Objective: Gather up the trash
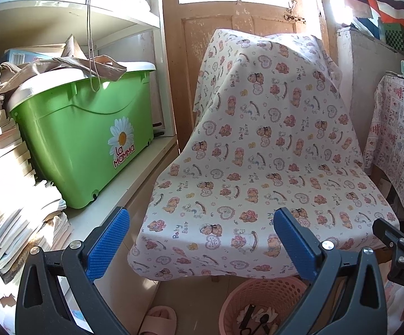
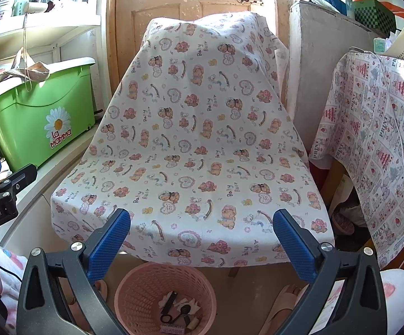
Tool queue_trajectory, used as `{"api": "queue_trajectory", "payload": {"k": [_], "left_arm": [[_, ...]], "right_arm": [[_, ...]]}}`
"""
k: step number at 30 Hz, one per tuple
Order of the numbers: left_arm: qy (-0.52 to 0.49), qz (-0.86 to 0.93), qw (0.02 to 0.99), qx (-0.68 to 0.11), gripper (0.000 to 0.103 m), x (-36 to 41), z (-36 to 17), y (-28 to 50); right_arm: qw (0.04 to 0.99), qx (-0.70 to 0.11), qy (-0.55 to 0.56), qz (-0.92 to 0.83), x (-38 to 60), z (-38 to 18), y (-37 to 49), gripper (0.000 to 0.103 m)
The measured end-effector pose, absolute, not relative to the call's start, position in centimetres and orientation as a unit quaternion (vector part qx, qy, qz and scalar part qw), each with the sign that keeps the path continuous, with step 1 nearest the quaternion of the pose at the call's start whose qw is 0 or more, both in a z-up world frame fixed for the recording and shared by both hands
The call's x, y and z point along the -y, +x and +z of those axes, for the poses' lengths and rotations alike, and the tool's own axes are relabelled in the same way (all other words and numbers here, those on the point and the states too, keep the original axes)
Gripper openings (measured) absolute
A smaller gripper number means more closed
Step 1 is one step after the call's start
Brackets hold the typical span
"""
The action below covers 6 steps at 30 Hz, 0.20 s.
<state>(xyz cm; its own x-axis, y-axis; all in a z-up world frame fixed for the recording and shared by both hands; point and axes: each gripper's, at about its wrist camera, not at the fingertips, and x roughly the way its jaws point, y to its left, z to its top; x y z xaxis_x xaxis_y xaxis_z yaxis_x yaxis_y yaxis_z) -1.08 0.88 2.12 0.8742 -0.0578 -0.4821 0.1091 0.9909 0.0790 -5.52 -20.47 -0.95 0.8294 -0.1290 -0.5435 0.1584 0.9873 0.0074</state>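
Note:
A pink mesh waste basket (image 2: 157, 287) stands on the floor in front of a chair draped in a bear-print cloth (image 2: 196, 145). Several bits of trash (image 2: 178, 311) lie in its bottom: white paper scraps and small dark items. The basket also shows in the left wrist view (image 1: 260, 296) at the bottom. My right gripper (image 2: 202, 223) is open and empty above the basket, over the chair's front edge. My left gripper (image 1: 202, 220) is open and empty, also held over the chair seat (image 1: 246, 167). No loose trash shows on the cloth.
A green storage box (image 1: 84, 136) sits on a white cabinet at left, beside stacked papers (image 1: 3, 195). A table under a printed cloth (image 2: 377, 145) stands at right. A wooden door (image 2: 190, 8) is behind the chair. Slippers (image 1: 160, 318) lie on the floor.

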Motion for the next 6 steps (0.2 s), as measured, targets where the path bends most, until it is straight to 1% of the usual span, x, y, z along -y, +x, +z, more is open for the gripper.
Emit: {"api": "queue_trajectory", "payload": {"k": [6], "left_arm": [[0.057, -0.040, 0.969, -0.239, 0.102, -0.75, 2.26, -1.27]], "right_arm": [[0.956, -0.282, 0.027, -0.075, 20.45, -0.97, -5.49, 0.103]]}}
